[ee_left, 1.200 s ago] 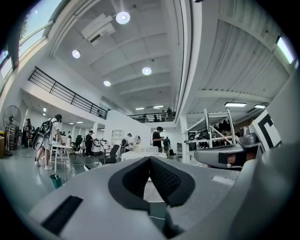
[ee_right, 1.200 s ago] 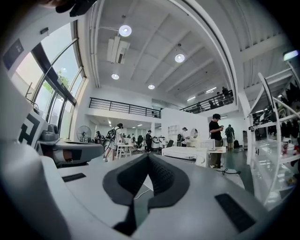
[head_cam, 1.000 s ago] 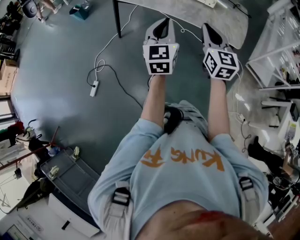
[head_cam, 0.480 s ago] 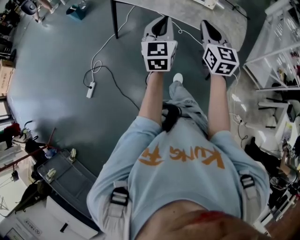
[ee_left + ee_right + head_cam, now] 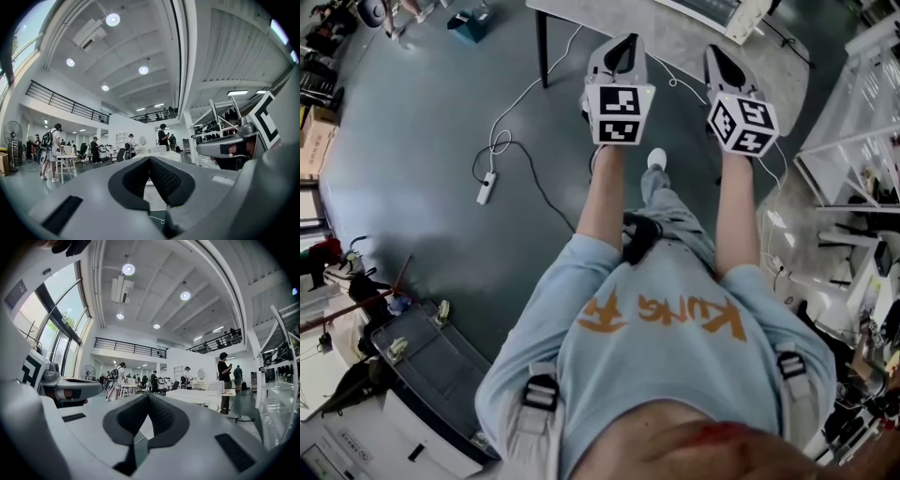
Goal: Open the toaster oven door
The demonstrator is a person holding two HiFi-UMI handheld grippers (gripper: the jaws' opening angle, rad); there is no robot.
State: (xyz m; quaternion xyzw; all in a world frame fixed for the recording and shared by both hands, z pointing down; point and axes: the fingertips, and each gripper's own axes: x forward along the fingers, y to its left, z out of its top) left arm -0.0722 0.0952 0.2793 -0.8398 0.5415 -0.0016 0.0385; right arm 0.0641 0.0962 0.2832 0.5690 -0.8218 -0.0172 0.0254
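No toaster oven shows clearly. A pale appliance (image 5: 712, 7) sits on the grey table (image 5: 675, 39) at the top of the head view, cut off by the frame edge, so I cannot tell what it is. My left gripper (image 5: 624, 44) and right gripper (image 5: 716, 53) are held side by side in front of the person, over the table's near edge. Both are shut with nothing between the pads. In the left gripper view the closed jaws (image 5: 150, 160) point at a white table (image 5: 157, 153) far across the hall. The right gripper view shows its closed jaws (image 5: 148, 397) the same way.
A white power strip (image 5: 486, 187) and its cable lie on the grey floor to the left. The table's dark leg (image 5: 543, 52) stands ahead on the left. White shelving (image 5: 862, 141) is on the right and a grey crate (image 5: 431, 361) behind on the left. People stand far off.
The person has stepped forward: the table and the appliance on it have come further into the top of the head view. Both grippers keep the same shut pose.
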